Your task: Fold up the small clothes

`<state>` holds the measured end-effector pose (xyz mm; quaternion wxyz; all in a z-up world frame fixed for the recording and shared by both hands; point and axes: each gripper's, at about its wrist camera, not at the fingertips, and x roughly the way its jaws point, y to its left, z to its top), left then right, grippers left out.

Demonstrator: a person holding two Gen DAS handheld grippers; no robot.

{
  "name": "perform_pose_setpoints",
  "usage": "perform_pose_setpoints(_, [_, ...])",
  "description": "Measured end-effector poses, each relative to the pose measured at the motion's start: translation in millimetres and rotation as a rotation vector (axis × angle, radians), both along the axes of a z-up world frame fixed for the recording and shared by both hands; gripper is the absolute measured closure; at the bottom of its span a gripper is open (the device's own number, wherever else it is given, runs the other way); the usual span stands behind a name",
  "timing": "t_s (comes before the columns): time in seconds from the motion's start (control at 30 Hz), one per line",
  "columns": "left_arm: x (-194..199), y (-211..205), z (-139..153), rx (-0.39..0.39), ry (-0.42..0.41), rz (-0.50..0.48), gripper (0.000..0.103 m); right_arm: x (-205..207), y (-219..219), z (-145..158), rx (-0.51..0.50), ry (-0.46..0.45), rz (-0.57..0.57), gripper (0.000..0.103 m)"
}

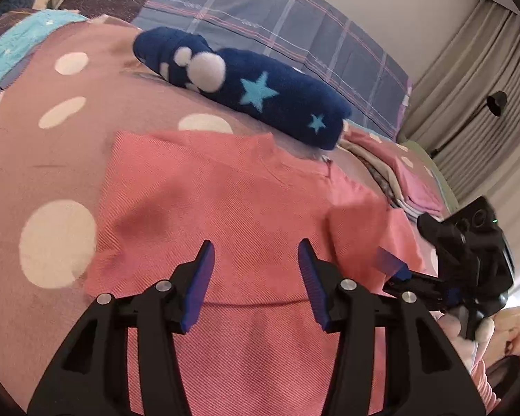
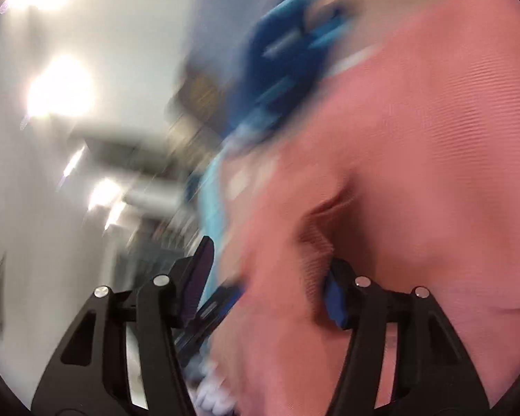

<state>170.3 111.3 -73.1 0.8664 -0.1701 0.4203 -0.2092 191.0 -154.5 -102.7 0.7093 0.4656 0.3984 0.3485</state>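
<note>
Pink cloth [image 1: 232,208] with a fine woven rib lies spread on a mauve blanket with white dots [image 1: 52,159], its far edge folded straight and its right corner turned up. Above the cloth's near half hangs the left gripper [image 1: 256,277], blue pads spread apart with nothing between them. At the cloth's raised right corner sits the right gripper [image 1: 395,270]; from its own blurred view [image 2: 267,284] the pink fabric runs between its parted fingers, and I cannot tell whether the pads press it. Just beyond the cloth's far edge rests a navy fleece roll with turquoise stars and white pompoms [image 1: 260,90]. Right of the cloth, a stack of folded garments [image 1: 409,187] lies on the blanket. Behind the cloth, a plaid pillow [image 1: 277,20] leans, with grey curtains [image 1: 485,86] farther right.
</note>
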Motion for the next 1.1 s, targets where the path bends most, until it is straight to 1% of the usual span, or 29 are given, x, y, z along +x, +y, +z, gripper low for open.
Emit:
perform_pose_setpoints(0.03, [0,-1,-2,-0.009,0.008,-0.012,0.049,-4,6,5,-0.041,-0.025,0.013,0.046])
perform_pose_setpoints(0.07, [0,-3,-4,-0.018,0.016,-0.022,0.048,-7,9,11,-0.119,-0.059,0.009,0.046])
perform_pose_setpoints(0.1, [1,-5,-7,-0.032,0.029,-0.032,0.048,-10,9,13,-0.177,-0.072,0.003,0.046])
perform_pose_setpoints(0.13, [2,-7,-10,-0.047,0.047,-0.040,0.048,-12,7,13,-0.215,-0.062,-0.009,0.046])
perform_pose_setpoints(0.2, [5,-14,-16,-0.060,0.073,-0.055,0.048,-17,1,11,-0.252,-0.045,-0.023,0.046])
perform_pose_setpoints(0.27, [8,-25,-20,-0.059,0.091,-0.075,0.048,-27,-4,16,-0.336,-0.069,-0.035,0.046])
perform_pose_setpoints(0.33, [11,-36,-22,-0.048,0.093,-0.087,0.048,-38,-9,23,-0.452,-0.112,-0.051,0.046])
perform_pose_setpoints(0.37, [12,-43,-23,-0.041,0.091,-0.096,0.052,-45,-11,29,-0.539,-0.146,-0.063,0.046])
perform_pose_setpoints(0.4, [13,-47,-23,-0.037,0.088,-0.104,0.063,-53,-11,31,-0.598,-0.174,-0.069,0.046])
perform_pose_setpoints(0.43, [15,-54,-23,-0.030,0.084,-0.117,0.098,-63,-11,36,-0.683,-0.211,-0.076,0.046])
perform_pose_setpoints(0.47, [16,-60,-22,-0.033,0.087,-0.131,0.100,-68,-11,34,-0.743,-0.231,-0.083,0.046])
perform_pose_setpoints(0.53, [15,-63,-4,-0.086,0.040,-0.134,0.100,-87,-13,34,-0.877,-0.291,-0.101,0.045])
perform_pose_setpoints(0.57, [14,-63,8,-0.102,0.011,-0.134,0.100,-95,-18,31,-0.899,-0.309,-0.104,0.042])
perform_pose_setpoints(0.6, [13,-61,26,-0.117,-0.031,-0.131,0.100,-100,-22,29,-0.910,-0.319,-0.105,0.037])
perform_pose_setpoints(0.67, [8,-50,68,-0.137,-0.136,-0.116,0.100,-105,-35,18,-0.916,-0.297,-0.111,0.037])
perform_pose_setpoints(0.73, [4,-39,96,-0.124,-0.212,-0.106,0.100,-106,-50,10,-0.893,-0.238,-0.131,0.037])
perform_pose_setpoints(0.8, [2,-22,115,-0.069,-0.273,-0.066,0.099,-105,-68,4,-0.833,-0.176,-0.170,0.037])
perform_pose_setpoints(0.83, [4,-13,116,-0.039,-0.278,-0.041,0.100,-104,-73,3,-0.809,-0.162,-0.185,0.037])
perform_pose_setpoints(0.9, [12,4,109,0.020,-0.258,0.010,0.099,-103,-79,0,-0.777,-0.152,-0.194,0.037])
perform_pose_setpoints(0.93, [16,17,96,0.074,-0.234,0.051,0.099,-104,-79,-1,-0.780,-0.152,-0.194,0.037])
perform_pose_setpoints(0.97, [19,23,87,0.100,-0.214,0.071,0.099,-105,-78,-1,-0.789,-0.155,-0.190,0.037])
perform_pose_setpoints(1.0, [26,34,69,0.133,-0.170,0.104,0.098,-106,-76,-1,-0.793,-0.159,-0.180,0.037])
perform_pose_setpoints(1.03, [29,41,55,0.154,-0.139,0.127,0.095,-106,-75,-1,-0.799,-0.162,-0.172,0.037])
perform_pose_setpoints(1.07, [31,49,37,0.202,-0.103,0.167,0.087,-106,-71,-2,-0.813,-0.165,-0.169,0.037])
perform_pose_setpoints(1.1, [32,53,26,0.235,-0.084,0.192,0.082,-108,-71,-2,-0.820,-0.166,-0.167,0.037])
